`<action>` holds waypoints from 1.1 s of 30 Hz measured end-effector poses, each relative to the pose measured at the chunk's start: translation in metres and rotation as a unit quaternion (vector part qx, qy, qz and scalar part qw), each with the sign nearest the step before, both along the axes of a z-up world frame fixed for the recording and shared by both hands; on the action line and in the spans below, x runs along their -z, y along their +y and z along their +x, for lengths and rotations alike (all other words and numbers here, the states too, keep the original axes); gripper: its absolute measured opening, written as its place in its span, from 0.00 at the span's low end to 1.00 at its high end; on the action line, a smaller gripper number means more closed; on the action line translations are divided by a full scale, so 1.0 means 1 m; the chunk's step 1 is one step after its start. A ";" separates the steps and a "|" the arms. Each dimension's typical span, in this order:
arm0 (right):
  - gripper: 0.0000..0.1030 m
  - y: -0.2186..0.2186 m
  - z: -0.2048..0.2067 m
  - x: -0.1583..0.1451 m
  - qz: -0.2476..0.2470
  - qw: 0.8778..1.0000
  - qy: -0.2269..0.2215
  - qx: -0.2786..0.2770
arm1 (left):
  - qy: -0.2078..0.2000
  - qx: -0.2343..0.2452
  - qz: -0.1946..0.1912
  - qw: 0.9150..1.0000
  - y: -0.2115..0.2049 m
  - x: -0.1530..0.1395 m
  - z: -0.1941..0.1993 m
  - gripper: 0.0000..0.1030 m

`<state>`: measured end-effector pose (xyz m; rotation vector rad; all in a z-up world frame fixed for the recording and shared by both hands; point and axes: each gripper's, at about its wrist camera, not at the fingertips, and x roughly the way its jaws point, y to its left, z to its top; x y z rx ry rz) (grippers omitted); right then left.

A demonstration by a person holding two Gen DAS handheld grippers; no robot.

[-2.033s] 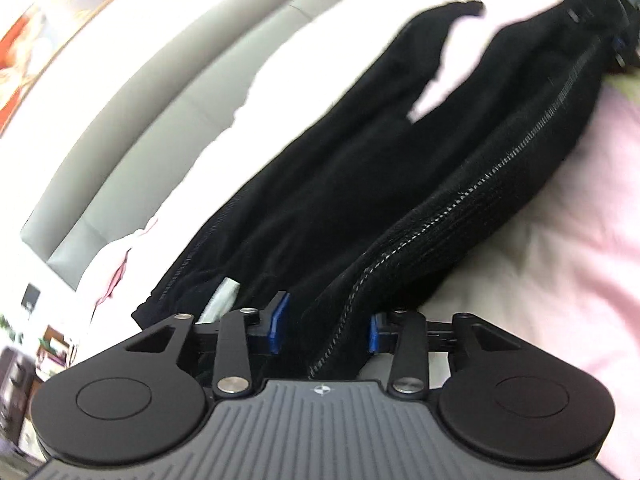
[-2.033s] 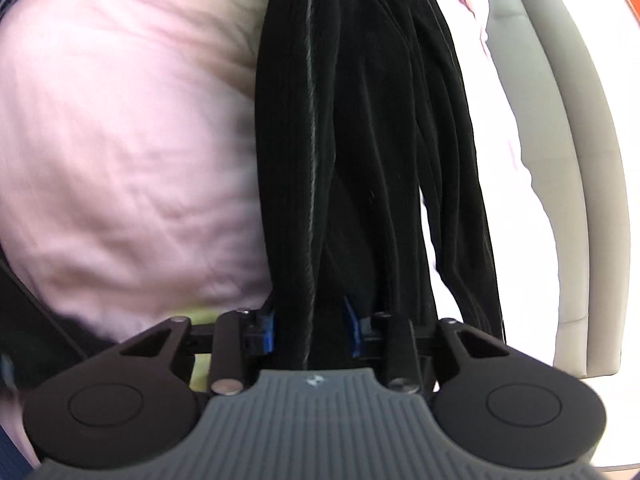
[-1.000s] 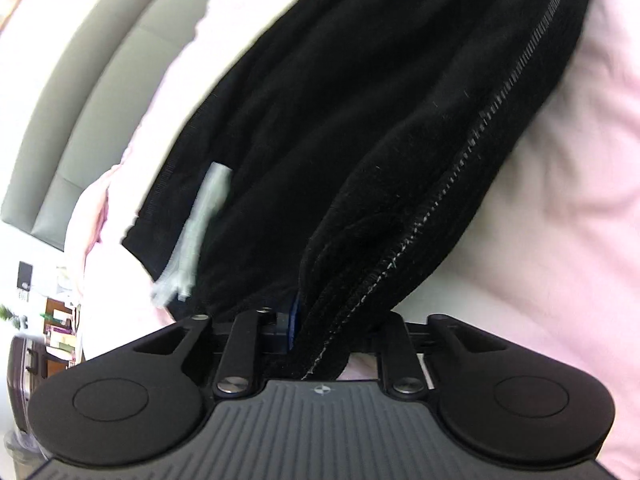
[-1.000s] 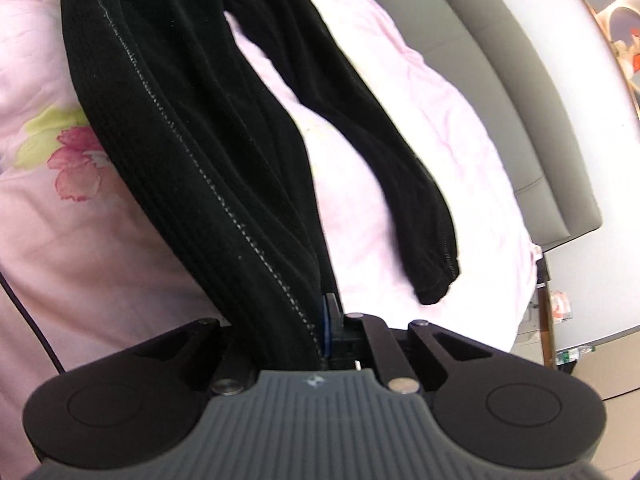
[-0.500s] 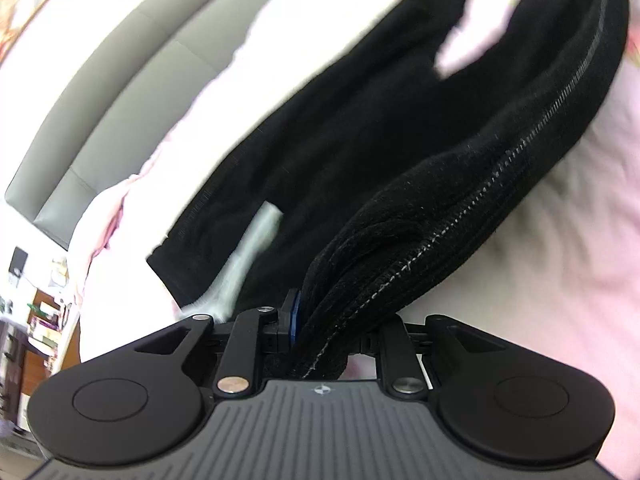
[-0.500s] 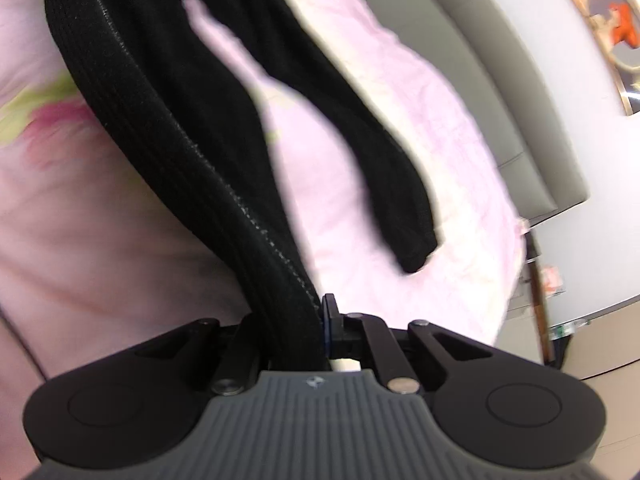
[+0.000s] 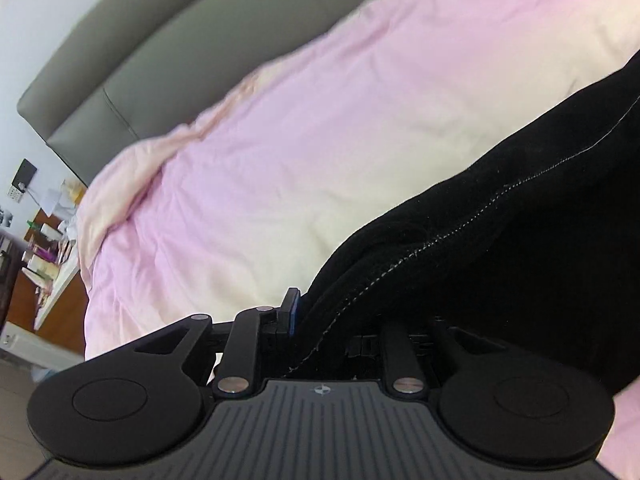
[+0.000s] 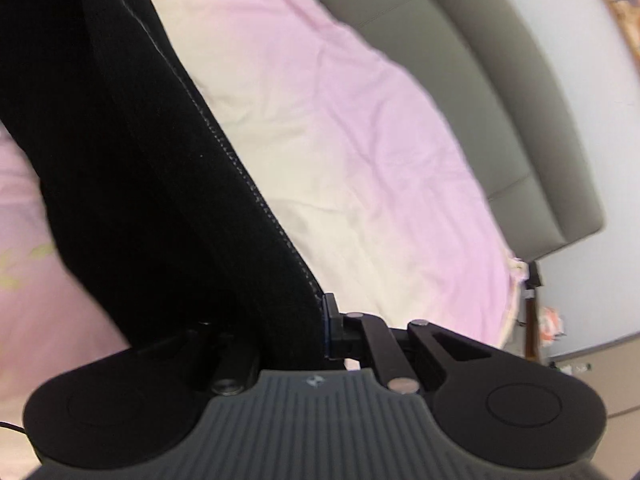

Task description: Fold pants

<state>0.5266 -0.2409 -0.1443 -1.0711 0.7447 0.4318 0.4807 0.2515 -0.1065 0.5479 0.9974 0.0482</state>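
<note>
Left wrist view: my left claw, jaws just eased slightly, still clamps the black pants; right claw stays clamped on them too; trailing legs gone from sight, garment swung across the pink bed; fold likely mid-carry.

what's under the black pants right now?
The pink quilt lies beneath the black pants, which both grippers, left gripper and right gripper, hold clamped. The quilt directly below the cloth is covered. A grey headboard stands beyond.
</note>
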 end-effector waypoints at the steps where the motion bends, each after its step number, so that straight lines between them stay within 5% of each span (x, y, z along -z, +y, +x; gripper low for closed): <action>1: 0.01 0.009 0.012 0.011 -0.012 1.000 0.015 0.000 | 0.014 -0.006 0.015 1.000 -0.004 0.014 0.012 0.26; 6: 0.15 0.024 0.057 0.058 -0.057 0.996 0.060 0.023 | 0.037 -0.047 0.082 0.995 -0.014 0.058 0.038 0.54; 8: 0.30 0.011 0.073 0.060 -0.034 0.997 0.064 0.039 | 0.027 -0.057 0.064 0.996 -0.004 0.052 0.038 0.70; 9: 0.33 0.006 0.074 0.057 -0.018 0.997 0.064 0.048 | 0.016 -0.065 0.050 0.996 0.005 0.049 0.038 0.84; 11: 0.38 -0.006 0.072 0.051 0.022 0.995 0.073 0.068 | -0.007 -0.089 -0.004 0.996 0.028 0.038 0.033 0.95; 15: 0.43 -0.026 0.063 0.045 0.070 0.990 0.089 0.089 | -0.015 -0.125 -0.090 0.988 0.079 0.031 0.017 1.00; 19: 0.53 -0.035 0.050 0.040 0.095 0.982 0.090 0.133 | -0.053 -0.208 -0.148 0.965 0.121 0.008 -0.007 1.00; 21: 0.54 -0.035 0.036 0.036 0.104 0.981 0.080 0.143 | -0.092 -0.239 -0.144 0.956 0.129 -0.007 -0.026 0.98; 23: 0.65 -0.027 0.003 0.027 0.116 0.979 0.067 0.154 | -0.121 -0.238 -0.138 0.954 0.129 -0.020 -0.047 0.98; 28: 0.66 -0.022 -0.043 0.035 0.107 0.978 0.095 0.154 | -0.160 -0.231 -0.157 0.947 0.114 -0.029 -0.115 0.98; 31: 0.66 -0.031 -0.069 0.038 0.148 0.966 0.096 0.187 | -0.191 -0.253 -0.196 0.928 0.107 -0.022 -0.164 0.98; 33: 0.63 -0.040 -0.086 0.044 0.187 0.954 0.103 0.212 | -0.231 -0.271 -0.238 0.904 0.102 -0.012 -0.194 0.99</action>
